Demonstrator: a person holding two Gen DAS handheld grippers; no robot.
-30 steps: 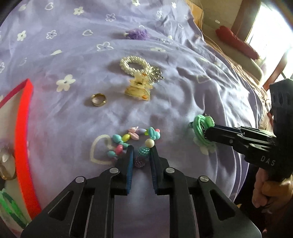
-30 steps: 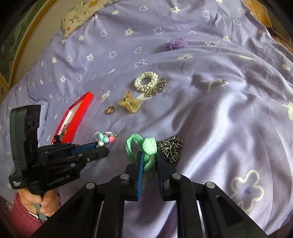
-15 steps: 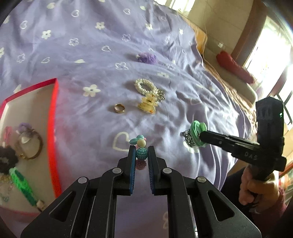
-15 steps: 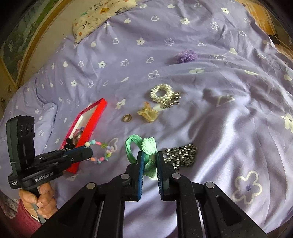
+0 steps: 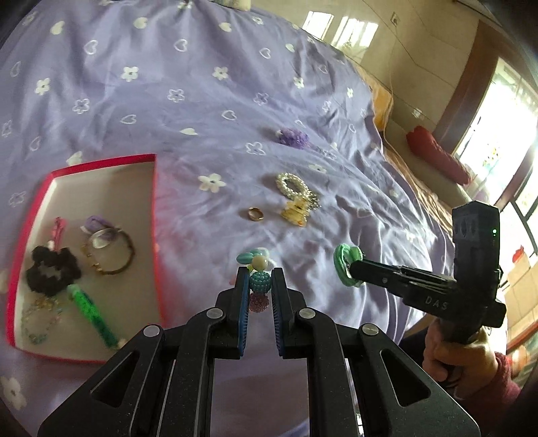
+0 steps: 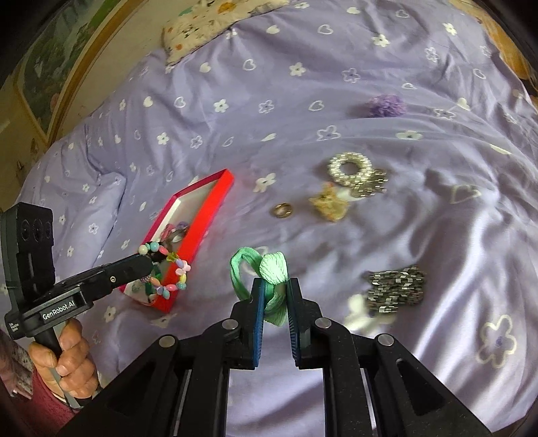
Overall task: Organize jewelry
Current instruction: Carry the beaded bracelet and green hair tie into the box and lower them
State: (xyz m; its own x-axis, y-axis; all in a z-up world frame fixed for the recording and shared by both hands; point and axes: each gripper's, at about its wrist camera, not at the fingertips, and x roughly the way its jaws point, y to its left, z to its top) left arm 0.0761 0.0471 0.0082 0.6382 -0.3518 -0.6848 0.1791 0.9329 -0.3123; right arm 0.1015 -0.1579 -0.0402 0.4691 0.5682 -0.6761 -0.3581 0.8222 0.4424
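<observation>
My left gripper (image 5: 259,280) is shut on a colourful bead bracelet (image 5: 258,273), lifted above the purple bedspread; in the right wrist view the bracelet (image 6: 166,272) hangs in front of the red box (image 6: 201,215). My right gripper (image 6: 273,289) is shut on a green hair tie (image 6: 269,274), also held in the air; it shows in the left wrist view (image 5: 344,264). The red box (image 5: 155,235) lies left and holds several pieces, among them a black scrunchie (image 5: 52,274) and a gold bangle (image 5: 112,250).
On the bedspread lie a gold ring (image 5: 255,213), a yellow hair clip (image 5: 296,213), a pearl bracelet (image 5: 291,183), a purple scrunchie (image 5: 292,137) and a dark metal chain (image 6: 395,290). A pillow (image 6: 215,23) lies at the far end.
Both grippers have risen off the bed with their pieces. The left one has carried the bead bracelet towards the red box, which is now in fuller view.
</observation>
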